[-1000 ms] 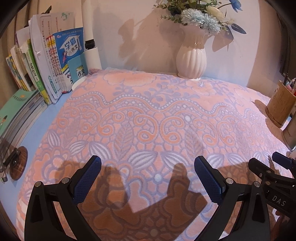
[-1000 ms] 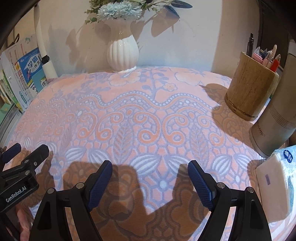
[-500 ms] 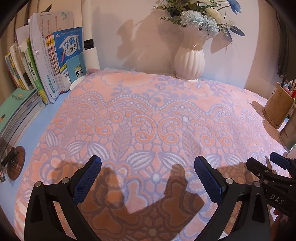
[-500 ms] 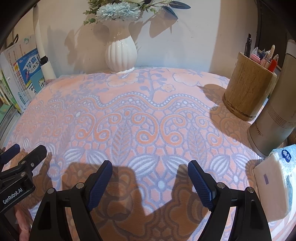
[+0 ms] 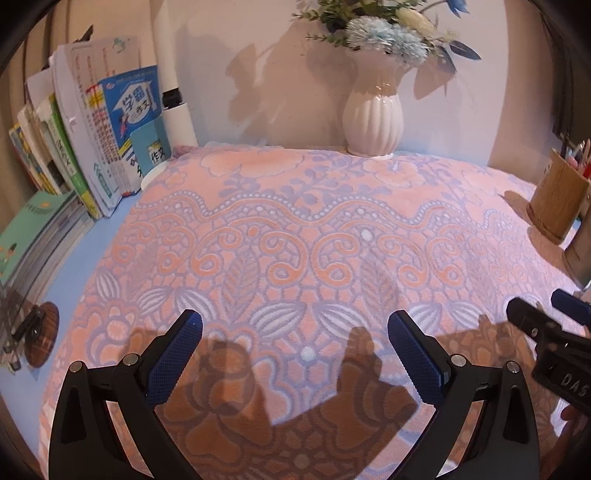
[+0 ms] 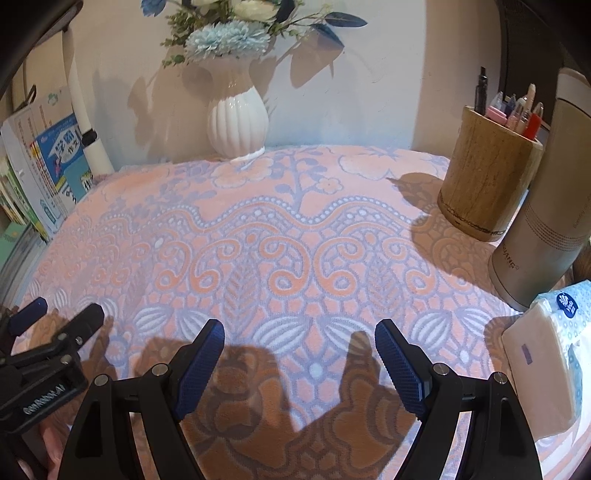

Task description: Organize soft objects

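Where both tools (image 5: 295, 345) (image 6: 299, 354) gape: blanket (image 5: 314, 236) just beneath, untouched

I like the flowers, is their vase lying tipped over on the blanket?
No, the white vase stands upright at the far edge of the pink blanket, with the flowers sticking up out of it.

The blanket's (image 5: 295, 240) near edge is cut off below both pictures.
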A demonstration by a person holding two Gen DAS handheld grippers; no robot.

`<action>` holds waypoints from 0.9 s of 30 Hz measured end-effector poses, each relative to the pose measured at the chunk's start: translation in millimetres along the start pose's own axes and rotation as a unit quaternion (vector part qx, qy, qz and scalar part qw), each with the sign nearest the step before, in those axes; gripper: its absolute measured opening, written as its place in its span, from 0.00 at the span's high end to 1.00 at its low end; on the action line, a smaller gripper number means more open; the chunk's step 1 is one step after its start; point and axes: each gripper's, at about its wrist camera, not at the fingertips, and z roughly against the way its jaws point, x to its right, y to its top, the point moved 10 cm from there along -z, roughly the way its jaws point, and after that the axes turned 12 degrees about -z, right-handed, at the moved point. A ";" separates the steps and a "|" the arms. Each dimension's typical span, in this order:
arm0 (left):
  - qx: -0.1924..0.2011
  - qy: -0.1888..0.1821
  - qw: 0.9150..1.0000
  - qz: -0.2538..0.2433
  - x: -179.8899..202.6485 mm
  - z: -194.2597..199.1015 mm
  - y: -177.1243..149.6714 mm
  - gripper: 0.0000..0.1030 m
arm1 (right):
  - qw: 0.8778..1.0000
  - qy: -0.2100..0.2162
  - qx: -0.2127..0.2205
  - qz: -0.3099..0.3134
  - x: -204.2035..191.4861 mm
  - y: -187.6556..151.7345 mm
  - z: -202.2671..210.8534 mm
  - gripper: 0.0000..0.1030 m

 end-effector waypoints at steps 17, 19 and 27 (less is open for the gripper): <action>-0.004 -0.019 0.999 -0.026 12.8 1.2 -1.0 0.02 | 1.000 -0.004 0.019 -0.009 4.7 5.7 8.6 0.20; -0.009 -0.020 0.999 -0.034 16.1 0.4 -1.8 0.02 | 1.000 -0.001 0.015 -0.003 1.8 5.3 8.2 0.20; -0.022 -0.012 0.999 -0.037 15.0 -4.1 -4.0 0.02 | 1.000 -0.004 0.008 0.018 -5.0 2.5 3.5 0.20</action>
